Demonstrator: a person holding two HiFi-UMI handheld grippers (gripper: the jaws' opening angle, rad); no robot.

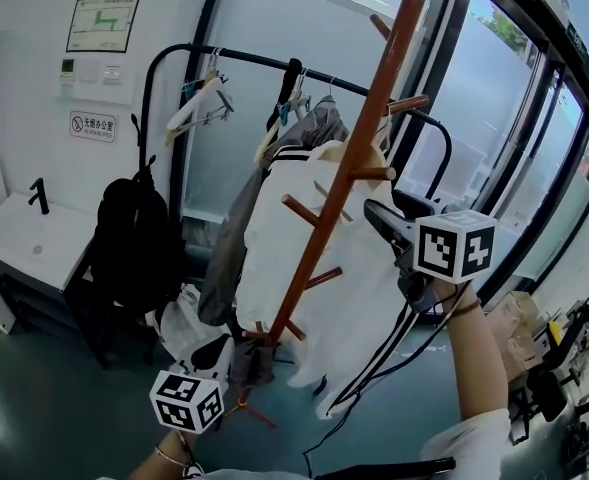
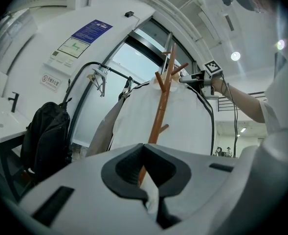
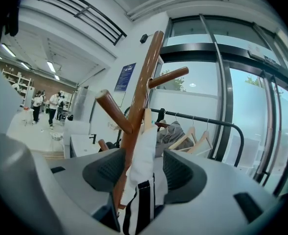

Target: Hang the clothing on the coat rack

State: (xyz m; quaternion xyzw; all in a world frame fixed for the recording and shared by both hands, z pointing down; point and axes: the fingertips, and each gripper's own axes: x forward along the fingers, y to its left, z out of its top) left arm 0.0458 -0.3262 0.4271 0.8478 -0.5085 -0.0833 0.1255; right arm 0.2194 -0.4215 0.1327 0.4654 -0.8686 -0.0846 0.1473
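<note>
A brown wooden coat rack with slanted pegs stands in the middle. A white garment with black stripes hangs draped over it. My right gripper is raised beside the upper pegs. In the right gripper view the right gripper stands open: the garment's striped fold and the rack's pole lie between the pads without being pressed. My left gripper is low, in front of the rack's base. In the left gripper view the left gripper is shut, with a bit of white cloth pinched in it.
Behind the rack runs a black clothes rail with hangers and a grey garment. A black backpack hangs at its left, next to a white counter. Glass panels fill the right side. Cardboard boxes sit at lower right.
</note>
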